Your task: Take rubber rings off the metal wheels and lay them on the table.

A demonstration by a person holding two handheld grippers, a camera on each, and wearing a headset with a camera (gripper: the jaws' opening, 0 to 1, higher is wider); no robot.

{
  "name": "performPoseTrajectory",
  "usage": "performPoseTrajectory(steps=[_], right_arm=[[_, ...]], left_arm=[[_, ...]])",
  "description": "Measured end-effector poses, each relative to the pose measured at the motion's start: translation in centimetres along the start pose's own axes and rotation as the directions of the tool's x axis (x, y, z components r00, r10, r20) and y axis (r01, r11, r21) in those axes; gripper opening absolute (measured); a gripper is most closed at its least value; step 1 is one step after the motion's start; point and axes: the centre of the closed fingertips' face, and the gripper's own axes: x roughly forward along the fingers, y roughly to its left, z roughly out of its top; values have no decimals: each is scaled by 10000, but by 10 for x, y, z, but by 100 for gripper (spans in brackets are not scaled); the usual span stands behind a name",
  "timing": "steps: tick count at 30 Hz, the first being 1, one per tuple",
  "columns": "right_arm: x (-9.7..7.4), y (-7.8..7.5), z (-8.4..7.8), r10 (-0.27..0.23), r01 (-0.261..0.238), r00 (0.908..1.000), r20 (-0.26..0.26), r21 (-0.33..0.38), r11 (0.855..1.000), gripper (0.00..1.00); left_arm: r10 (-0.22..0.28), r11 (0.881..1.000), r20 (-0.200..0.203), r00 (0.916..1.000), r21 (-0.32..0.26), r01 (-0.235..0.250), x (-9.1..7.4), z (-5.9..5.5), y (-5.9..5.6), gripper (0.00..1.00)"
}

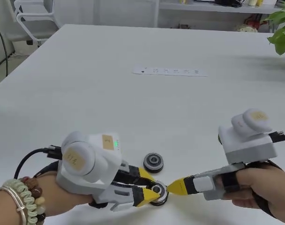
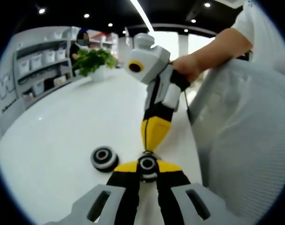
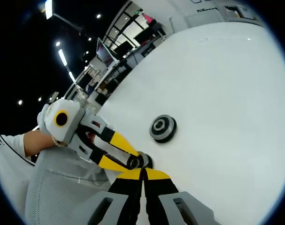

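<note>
Left gripper clamped on metal wheel. Right gripper jaws pressed together, tips touching that wheel's right side. Second wheel just beyond.

The white table top is presenting a smooth matt finish, while the small round gripped wheel and the small round loose wheel are showing bright metal hubs inside matt black rubber rings. The left gripper and the right gripper are showing smooth pale-grey plastic housings, yellow tips and matt black jaws. The pale green beaded bracelet is looking glossy.
</note>
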Motion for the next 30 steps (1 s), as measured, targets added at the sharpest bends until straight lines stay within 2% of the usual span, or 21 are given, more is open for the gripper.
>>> performPoseTrajectory(steps=[7, 15, 30], right_arm=[[1, 2, 1, -27, 27, 10000, -6, 3, 10000, 0], [2, 11, 0, 16, -16, 10000, 18, -32, 10000, 0], [3, 14, 1, 41, -41, 10000, 4, -132, 9999, 0]], left_arm=[[8, 10000, 15, 10000, 24, -8, 0, 0, 0, 13], [29, 9999, 9, 10000, 106, -29, 0, 0, 0, 13], [59, 9999, 12, 10000, 145, -59, 0, 0, 0, 13]])
